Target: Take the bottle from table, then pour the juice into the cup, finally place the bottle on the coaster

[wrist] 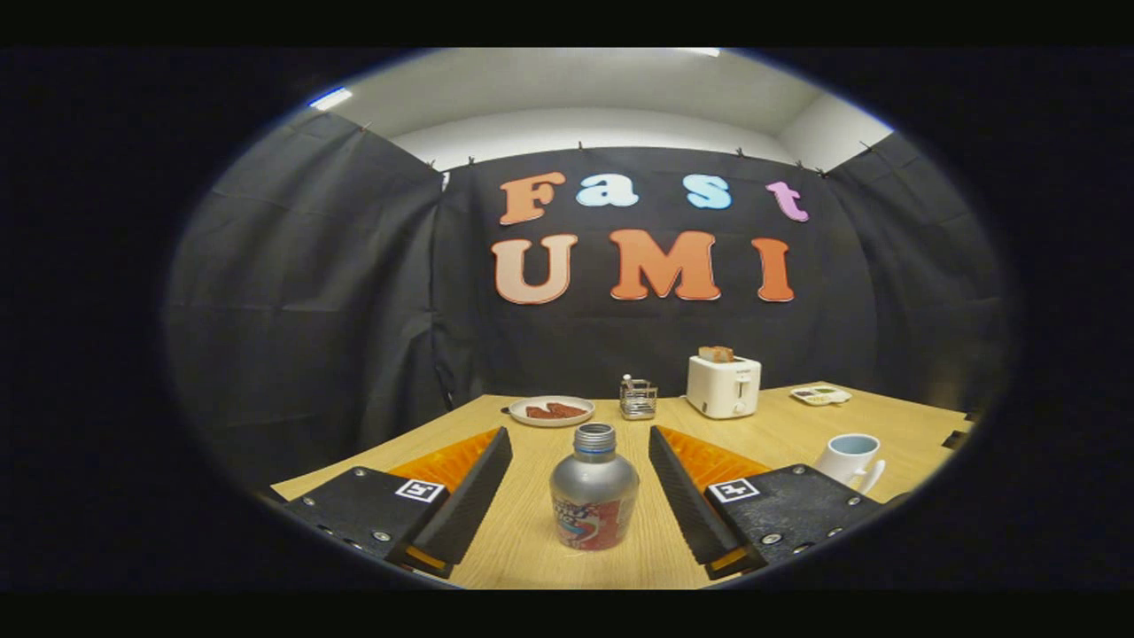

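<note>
Your gripper [580, 492] is spread wide, the squat silver metal bottle [594, 487] standing untouched between its fingers on the wooden table [797, 434]. Grasp, pour into the white cup [849, 459], coaster placement: all ahead.

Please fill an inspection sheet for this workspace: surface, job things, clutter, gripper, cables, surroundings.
Surface: wooden table, light, no spill seen.
Job's things: bottle upright between the gripper's fingers, apart from both, cap off. Cup upright beyond the right finger, handle toward the camera. Coaster: nothing seen.
Clutter: plate with reddish food, small wire rack, toaster with toast in it, small flat tray, all at the far side of the table.
Gripper: gripper open, one finger on each side of the bottle, not yet pressing it.
Cables: nothing seen.
Surroundings: black cloth wall around the table, pale ceiling above.
</note>
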The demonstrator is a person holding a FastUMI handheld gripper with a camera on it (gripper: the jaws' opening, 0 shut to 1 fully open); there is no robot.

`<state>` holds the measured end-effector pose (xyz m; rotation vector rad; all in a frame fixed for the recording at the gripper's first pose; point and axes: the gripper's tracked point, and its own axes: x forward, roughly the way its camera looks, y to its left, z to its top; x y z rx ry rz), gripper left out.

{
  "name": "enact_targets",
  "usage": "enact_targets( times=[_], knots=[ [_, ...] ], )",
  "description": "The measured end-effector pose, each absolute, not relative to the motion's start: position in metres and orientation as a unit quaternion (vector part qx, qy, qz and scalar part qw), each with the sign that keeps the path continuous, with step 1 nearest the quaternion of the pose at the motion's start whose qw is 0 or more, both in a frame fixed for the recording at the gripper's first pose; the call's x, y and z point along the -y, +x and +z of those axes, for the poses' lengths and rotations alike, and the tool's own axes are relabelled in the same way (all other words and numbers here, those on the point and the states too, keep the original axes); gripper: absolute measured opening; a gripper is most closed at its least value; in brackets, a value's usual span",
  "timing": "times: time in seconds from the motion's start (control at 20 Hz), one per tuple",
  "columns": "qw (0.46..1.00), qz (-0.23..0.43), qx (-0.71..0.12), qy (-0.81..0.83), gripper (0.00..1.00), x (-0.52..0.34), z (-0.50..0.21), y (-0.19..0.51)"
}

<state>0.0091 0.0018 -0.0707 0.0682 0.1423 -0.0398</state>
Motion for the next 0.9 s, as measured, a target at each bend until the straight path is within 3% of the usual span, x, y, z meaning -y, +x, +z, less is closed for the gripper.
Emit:
enact_targets(
  times=[0.9],
  knots=[
    [0.982, -0.001, -0.187, 0.035, 0.85, -0.013, -0.182, 0.014]
  ],
)
